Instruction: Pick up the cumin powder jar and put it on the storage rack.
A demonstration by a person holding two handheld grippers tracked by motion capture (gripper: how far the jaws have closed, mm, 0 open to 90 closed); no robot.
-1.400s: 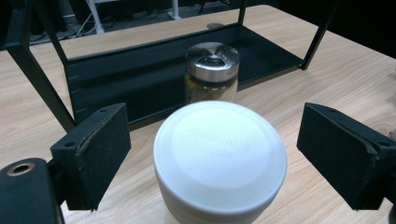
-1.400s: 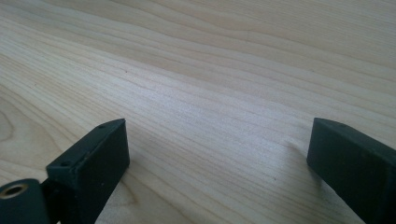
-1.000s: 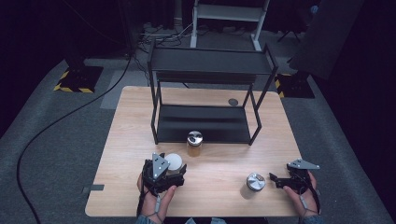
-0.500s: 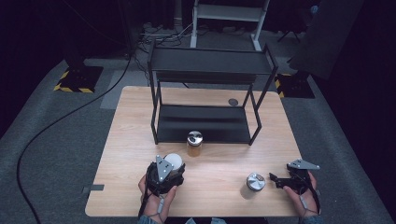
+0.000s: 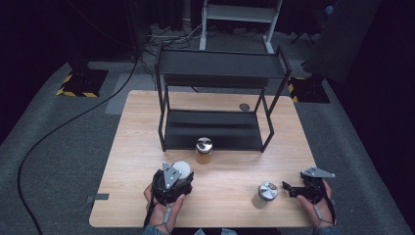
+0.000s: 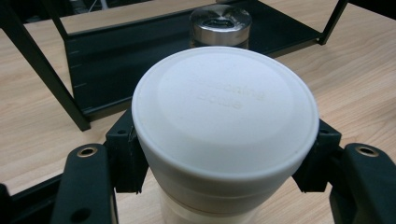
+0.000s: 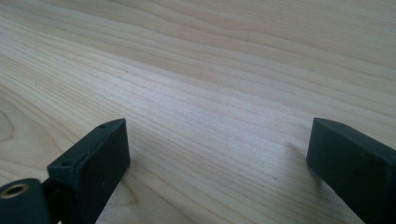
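A white-lidded jar (image 5: 183,169) stands on the wooden table (image 5: 225,169) near its front left. My left gripper (image 5: 177,177) is shut on the jar (image 6: 224,116), with a black pad pressing each side just under the lid, as the left gripper view (image 6: 224,172) shows. At the front right my right gripper (image 5: 288,189) rests low over the table, pointing left toward a small steel-lidded jar (image 5: 267,191) a short way off. Its jaws (image 7: 219,149) stand open with bare wood between them.
A black two-tier rack (image 5: 215,73) occupies the back half of the table. An amber jar with a metal lid (image 5: 204,151) stands at the rack's front edge, straight beyond the white jar (image 6: 220,23). A small dark disc (image 5: 244,106) lies behind the rack.
The left gripper's jaws have closed onto the white-lidded jar, which stood loose between them a second ago. Neither hand has shifted.
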